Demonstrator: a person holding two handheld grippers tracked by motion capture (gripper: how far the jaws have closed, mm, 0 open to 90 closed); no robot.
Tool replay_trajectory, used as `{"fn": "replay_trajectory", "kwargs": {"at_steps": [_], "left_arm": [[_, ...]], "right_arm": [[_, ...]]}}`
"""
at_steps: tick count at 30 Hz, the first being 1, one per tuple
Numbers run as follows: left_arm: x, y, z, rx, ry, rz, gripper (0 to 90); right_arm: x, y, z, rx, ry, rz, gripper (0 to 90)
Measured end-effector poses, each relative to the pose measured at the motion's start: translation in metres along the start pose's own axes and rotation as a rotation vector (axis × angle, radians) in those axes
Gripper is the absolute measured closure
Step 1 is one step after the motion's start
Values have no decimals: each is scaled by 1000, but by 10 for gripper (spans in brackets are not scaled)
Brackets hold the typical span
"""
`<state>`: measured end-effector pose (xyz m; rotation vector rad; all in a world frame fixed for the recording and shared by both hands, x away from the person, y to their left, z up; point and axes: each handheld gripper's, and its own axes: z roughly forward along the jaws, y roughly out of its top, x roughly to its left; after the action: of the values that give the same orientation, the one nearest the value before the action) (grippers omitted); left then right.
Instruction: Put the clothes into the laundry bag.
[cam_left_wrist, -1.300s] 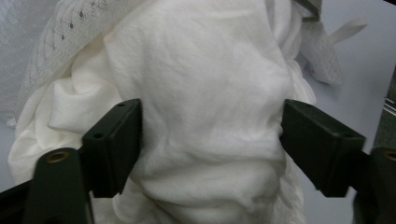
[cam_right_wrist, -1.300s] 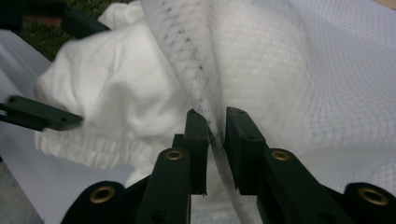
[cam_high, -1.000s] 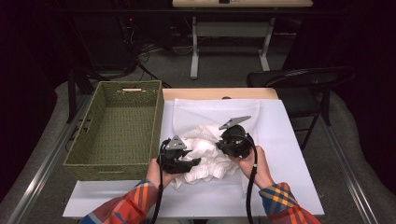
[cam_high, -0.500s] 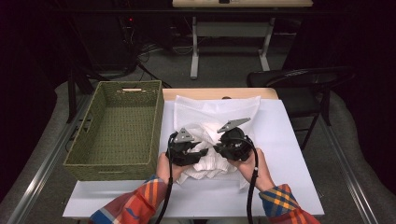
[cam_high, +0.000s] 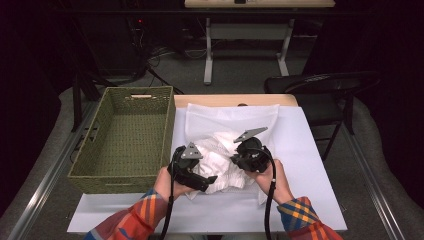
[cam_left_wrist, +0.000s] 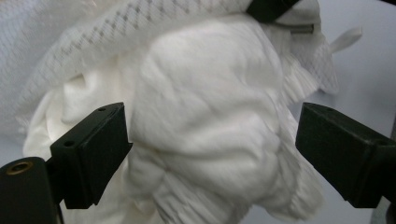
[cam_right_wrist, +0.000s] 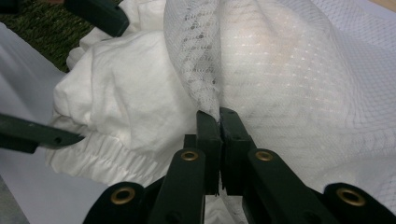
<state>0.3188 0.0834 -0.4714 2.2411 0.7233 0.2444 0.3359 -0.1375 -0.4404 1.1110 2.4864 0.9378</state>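
White cloth (cam_high: 220, 167) is partly inside the mesh bag (cam_high: 232, 117). Right gripper (cam_right_wrist: 218, 116) pinches the bag's edge; left gripper (cam_left_wrist: 210, 149), jaws just opened wide, must push more in.

Right gripper (cam_right_wrist: 219, 116) clamped on the edge of a white mesh bag (cam_right_wrist: 299, 79).
Jaws rise from bottom centre, closed together on a bunched fold of mesh. The bag spreads over the right half of the frame. A white cloth (cam_right_wrist: 126, 107) with a ribbed hem lies bundled left of centre. The other gripper's (cam_right_wrist: 65, 74) black jaws show at upper left and left edge, wide apart either side of the cloth. Green basket (cam_right_wrist: 28, 32) weave in the upper left corner.
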Motion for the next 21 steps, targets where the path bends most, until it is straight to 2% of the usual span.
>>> {"fn": "replay_trajectory", "kwargs": {"at_steps": [3,7,12,16,19,21], "left_arm": [[1,-7,6,36,13,-17,47],[9,-17,25,33,-20,-91,74],[16,-24,37,-47,-75,-152,241],[14,-24,40,-74,-88,-150,504],[11,-21,41,-88,-89,-144,575],[9,-17,42,-105,-87,-157,595]], "right_arm": [[0,0,0,0,1,2,884],[1,1,-1,-3,-2,-5,883],[3,1,-1,-4,-1,-11,883],[3,2,-4,-8,4,-11,885],[6,3,-5,-13,6,-14,886],[9,4,-6,-17,9,-20,887]]}}
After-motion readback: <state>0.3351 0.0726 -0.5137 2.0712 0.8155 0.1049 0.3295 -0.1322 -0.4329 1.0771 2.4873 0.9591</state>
